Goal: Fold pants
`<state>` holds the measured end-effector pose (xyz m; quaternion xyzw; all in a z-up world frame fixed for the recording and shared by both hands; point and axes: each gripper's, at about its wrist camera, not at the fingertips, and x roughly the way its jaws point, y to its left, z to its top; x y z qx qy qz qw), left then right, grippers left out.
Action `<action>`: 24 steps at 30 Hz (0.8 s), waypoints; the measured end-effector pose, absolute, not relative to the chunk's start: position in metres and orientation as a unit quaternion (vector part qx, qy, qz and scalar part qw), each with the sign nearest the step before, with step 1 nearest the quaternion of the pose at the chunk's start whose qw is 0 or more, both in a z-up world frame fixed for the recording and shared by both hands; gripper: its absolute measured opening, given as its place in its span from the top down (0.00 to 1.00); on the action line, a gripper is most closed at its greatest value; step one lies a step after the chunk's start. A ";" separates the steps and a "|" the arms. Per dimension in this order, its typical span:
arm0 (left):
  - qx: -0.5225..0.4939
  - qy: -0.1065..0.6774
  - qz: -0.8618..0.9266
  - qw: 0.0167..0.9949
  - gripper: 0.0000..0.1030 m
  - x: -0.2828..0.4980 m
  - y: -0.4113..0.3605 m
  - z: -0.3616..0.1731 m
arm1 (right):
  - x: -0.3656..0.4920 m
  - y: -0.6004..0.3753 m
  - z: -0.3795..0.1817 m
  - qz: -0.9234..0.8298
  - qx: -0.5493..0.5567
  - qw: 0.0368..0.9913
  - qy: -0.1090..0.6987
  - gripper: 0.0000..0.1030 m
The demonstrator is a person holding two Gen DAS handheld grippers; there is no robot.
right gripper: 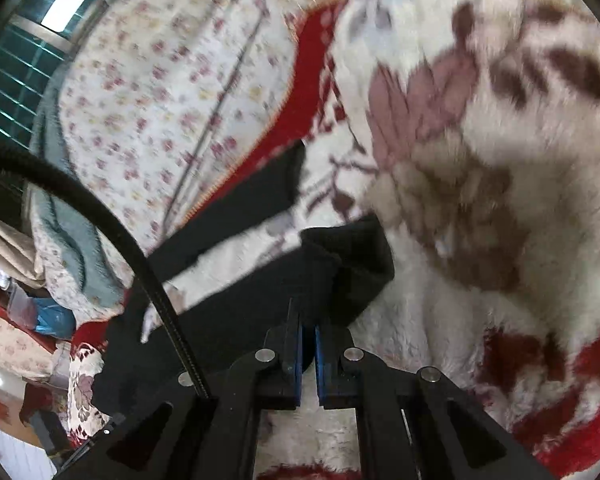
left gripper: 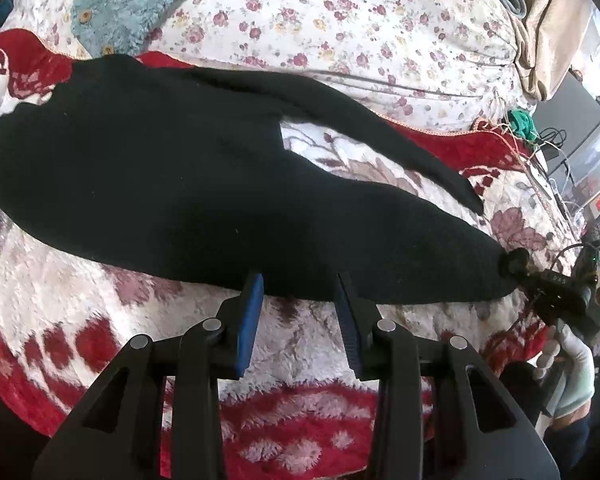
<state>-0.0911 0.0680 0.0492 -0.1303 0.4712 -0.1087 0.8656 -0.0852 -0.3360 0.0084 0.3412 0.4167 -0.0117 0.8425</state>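
Your black pants (left gripper: pixel 172 184) lie spread flat across the middle of the left-wrist frame on the plush blanket (left gripper: pixel 80 308) — legs apart, no fold made yet. Your right gripper (right gripper: pixel 308 320) is clamped on the near leg's cuff; your left gripper (left gripper: pixel 298 286) stands apart at the garment's lower edge, gripping nothing.

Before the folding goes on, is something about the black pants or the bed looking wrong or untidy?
The black pants lie flat on the fleece blanket, but the legs are splayed apart, the far leg angled away. The right tongs are shut on the near leg's cuff, which is bunched. Nothing looks damaged or spilled.
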 end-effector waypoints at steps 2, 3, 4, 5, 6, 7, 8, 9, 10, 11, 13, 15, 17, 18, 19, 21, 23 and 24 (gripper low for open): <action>-0.124 0.464 -0.107 0.871 0.65 -0.088 0.068 0.054 | -0.087 -0.343 0.003 -0.018 0.357 0.831 0.427 0.96; -0.121 0.461 -0.106 0.873 0.65 -0.086 0.067 0.057 | -0.087 -0.348 -0.002 -0.020 0.370 0.823 0.431 0.96; -0.118 0.459 -0.107 0.874 0.65 -0.084 0.065 0.060 | -0.089 -0.352 -0.006 -0.021 0.381 0.817 0.433 0.95; -0.115 0.457 -0.107 0.876 0.65 -0.081 0.063 0.062 | -0.094 -0.355 -0.006 -0.020 0.387 0.816 0.430 0.95; -0.112 0.456 -0.107 0.876 0.65 -0.078 0.062 0.064 | -0.097 -0.356 -0.005 -0.023 0.385 0.817 0.428 0.93; -0.109 0.455 -0.106 0.877 0.65 -0.077 0.060 0.066 | -0.100 -0.356 -0.002 -0.034 0.379 0.819 0.429 0.88; -0.104 0.454 -0.104 0.879 0.65 -0.076 0.057 0.067 | -0.103 -0.356 0.002 -0.053 0.365 0.823 0.433 0.78; -0.100 0.453 -0.102 0.880 0.65 -0.075 0.055 0.068 | -0.106 -0.355 0.006 -0.069 0.348 0.828 0.433 0.77; -0.098 0.453 -0.100 0.880 0.65 -0.075 0.054 0.068 | -0.108 -0.354 0.011 -0.080 0.334 0.834 0.432 0.77; -0.096 0.454 -0.101 0.880 0.65 -0.074 0.053 0.068 | -0.112 -0.353 0.018 -0.090 0.316 0.843 0.426 0.77; -0.085 0.456 -0.100 0.880 0.65 -0.074 0.049 0.067 | -0.114 -0.348 0.030 -0.086 0.298 0.858 0.410 0.77; -0.073 0.459 -0.099 0.880 0.65 -0.072 0.044 0.065 | -0.114 -0.337 0.044 -0.076 0.274 0.872 0.400 0.77; -0.063 0.460 -0.101 0.880 0.65 -0.069 0.038 0.064 | -0.111 -0.322 0.058 -0.047 0.250 0.890 0.378 0.77; -0.059 0.458 -0.100 0.881 0.65 -0.067 0.035 0.063 | -0.110 -0.316 0.062 -0.036 0.243 0.896 0.370 0.76; -0.055 0.457 -0.101 0.882 0.65 -0.065 0.032 0.060 | -0.107 -0.306 0.067 -0.019 0.233 0.904 0.359 0.76; -0.049 0.463 -0.099 0.879 0.65 -0.062 0.028 0.053 | -0.103 -0.293 0.070 0.010 0.231 0.910 0.345 0.73; -0.042 0.478 -0.098 0.872 0.65 -0.059 0.024 0.042 | -0.096 -0.273 0.068 0.038 0.229 0.910 0.343 0.61; -0.038 0.491 -0.096 0.865 0.65 -0.057 0.023 0.035 | -0.094 -0.264 0.066 0.047 0.224 0.910 0.346 0.58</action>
